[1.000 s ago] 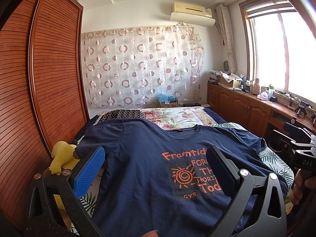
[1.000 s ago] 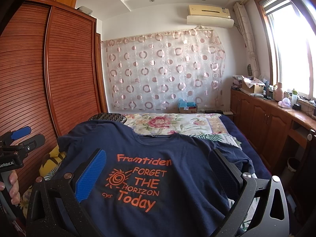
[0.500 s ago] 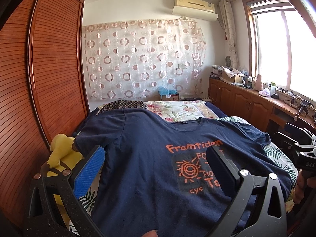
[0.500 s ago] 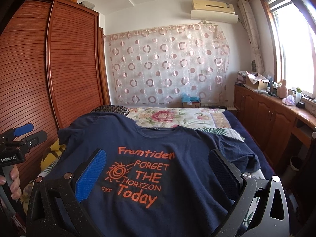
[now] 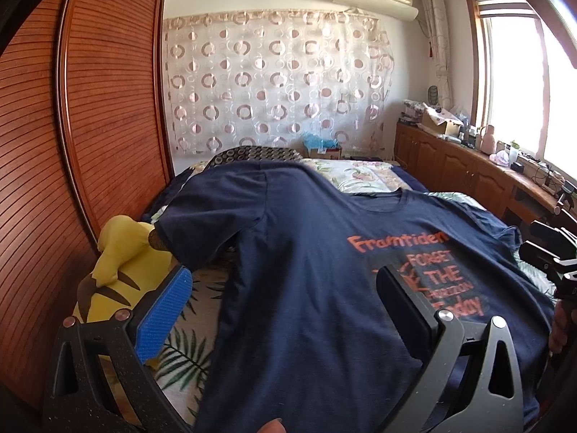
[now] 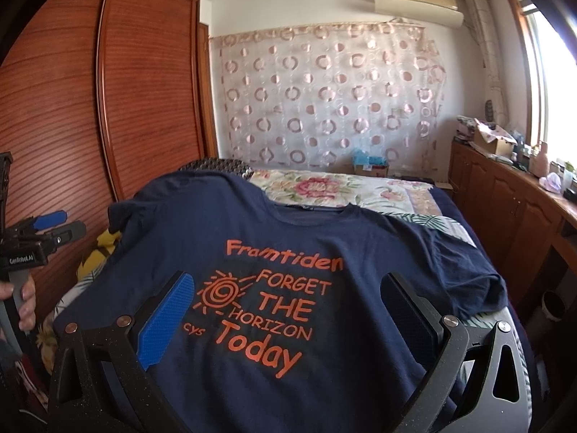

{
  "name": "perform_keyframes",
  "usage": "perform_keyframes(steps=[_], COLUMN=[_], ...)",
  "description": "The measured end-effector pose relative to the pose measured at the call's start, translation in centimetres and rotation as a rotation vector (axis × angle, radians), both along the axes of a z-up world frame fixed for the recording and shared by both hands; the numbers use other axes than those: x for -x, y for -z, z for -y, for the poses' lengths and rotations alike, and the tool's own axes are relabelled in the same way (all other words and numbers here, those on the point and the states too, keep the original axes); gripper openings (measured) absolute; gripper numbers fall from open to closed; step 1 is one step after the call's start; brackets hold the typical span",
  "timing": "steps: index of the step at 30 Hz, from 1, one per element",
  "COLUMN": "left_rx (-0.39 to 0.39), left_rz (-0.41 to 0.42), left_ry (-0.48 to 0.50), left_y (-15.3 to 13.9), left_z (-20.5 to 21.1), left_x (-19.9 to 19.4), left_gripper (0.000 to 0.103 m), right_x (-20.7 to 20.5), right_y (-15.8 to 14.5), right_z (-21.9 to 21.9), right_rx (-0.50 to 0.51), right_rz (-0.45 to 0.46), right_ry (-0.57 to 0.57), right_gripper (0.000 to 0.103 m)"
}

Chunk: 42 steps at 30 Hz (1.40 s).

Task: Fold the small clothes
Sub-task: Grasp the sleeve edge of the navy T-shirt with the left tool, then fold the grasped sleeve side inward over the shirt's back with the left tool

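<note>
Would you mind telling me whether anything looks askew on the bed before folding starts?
The T-shirt is not lying flat: its sleeve nearest the window is bunched and crumpled, while the other sleeve hangs over a yellow plush toy.

Both wrist views close above bed, facing curtain; left view apparently further left.

Dark blue T-shirt spread flat on the bed, orange words facing up. Right gripper wide open just above the words, holding nothing. Left gripper by the bed's left edge.
</note>
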<state>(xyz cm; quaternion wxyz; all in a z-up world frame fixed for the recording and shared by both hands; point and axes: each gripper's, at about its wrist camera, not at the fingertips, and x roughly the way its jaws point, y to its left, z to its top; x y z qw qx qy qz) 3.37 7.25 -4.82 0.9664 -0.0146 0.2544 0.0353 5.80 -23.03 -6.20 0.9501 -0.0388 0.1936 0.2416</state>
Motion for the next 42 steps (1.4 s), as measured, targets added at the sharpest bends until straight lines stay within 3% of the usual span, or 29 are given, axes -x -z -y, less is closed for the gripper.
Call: perform_keyframes(steps=[4, 10, 15, 20, 26, 31, 36, 37, 39, 42], left_rx=[0.002, 0.067, 0.141, 0.184, 0.248, 0.226, 0.211, 0.204, 0.186, 0.151], left_rz=[-0.037, -0.087, -0.106, -0.112, -0.181, -0.262, -0.291, -0.296, -0.296, -0.261], left_ry=[-0.026, -0.063, -0.082, -0.101, -0.128, -0.148, -0.138, -0.133, -0.125, -0.115], left_y=[1.0, 1.8, 1.4, 0.6, 1.1, 2.3, 2.6, 2.7, 2.6, 1.7], left_z=[-2.5, -6.5, -9.3, -11.9, -14.5, -14.8, -14.7, -14.6, -14.4, -13.9], left_x=[-1.5, -3.6, -5.8, -8.1, -11.3, -12.7, -12.8, -12.8, -12.8, -12.5], left_gripper=[0.101, 0.083, 0.06, 0.048, 0.029, 0.026, 0.026, 0.023, 0.008, 0.004], right_x=[-2.3, -5.1, -6.6, -8.3, -9.7, -9.7, -9.0, -8.9, -8.6, -7.8], right_y=[0.0, -0.2, -0.7, -1.2, -1.9, -1.9, -1.7, -1.6, -1.6, -1.6], right_z=[-0.8, -1.5, -1.7, -2.2, -2.5, -2.8, -2.9, -2.8, -2.7, -2.1], right_rx=[0.021, 0.047, 0.056, 0.063, 0.075, 0.075, 0.075, 0.076, 0.079, 0.076], right_rz=[-0.033, -0.085, -0.114, -0.145, -0.17, -0.183, -0.189, -0.192, -0.195, -0.198], right_ry=[-0.031, -0.06, -0.075, -0.085, -0.088, -0.087, -0.094, -0.096, -0.1, -0.098], right_gripper=[0.103, 0.103, 0.103, 0.103, 0.103, 0.103, 0.103, 0.103, 0.103, 0.103])
